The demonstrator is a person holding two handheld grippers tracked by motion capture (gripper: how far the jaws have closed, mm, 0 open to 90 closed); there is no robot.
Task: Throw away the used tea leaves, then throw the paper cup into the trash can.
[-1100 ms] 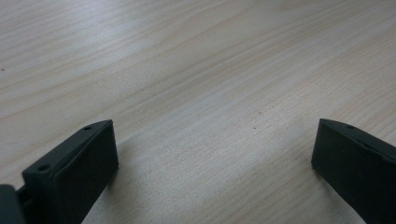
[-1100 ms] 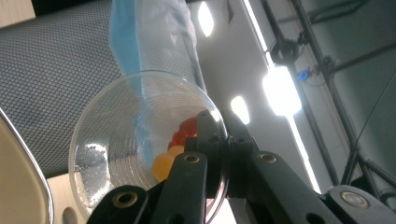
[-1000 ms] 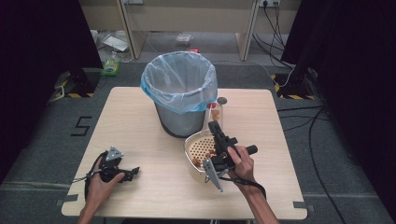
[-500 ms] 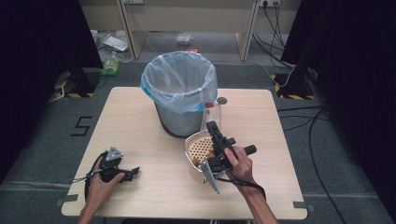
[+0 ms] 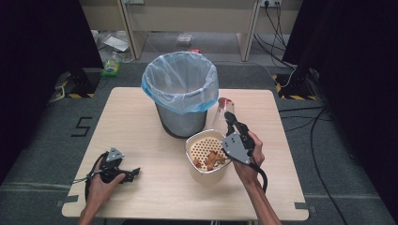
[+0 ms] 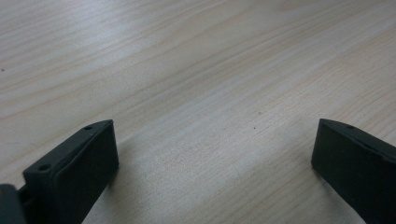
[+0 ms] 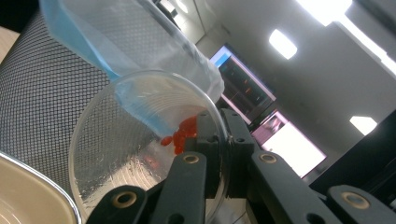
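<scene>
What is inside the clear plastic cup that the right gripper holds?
The clear plastic cup holds a small red residue near the right gripper's jaws; its bottom is hidden.

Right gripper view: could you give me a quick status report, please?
Right gripper shut on clear plastic cup, lifted beside mesh bin. Left gripper open, on table. Strainer bowl sits just below.

The desk (image 5: 141,117) is of light wood and stands on a grey carpet floor (image 5: 42,154). On the floor at the left there is a white mark like the number five (image 5: 82,126). Behind the desk stands a pale wooden furniture (image 5: 187,18), and black curtains (image 5: 42,42) hang at both sides. Black cables (image 5: 305,122) lie on the floor at the right. Bright ceiling lamps (image 7: 282,44) shine above.
</scene>
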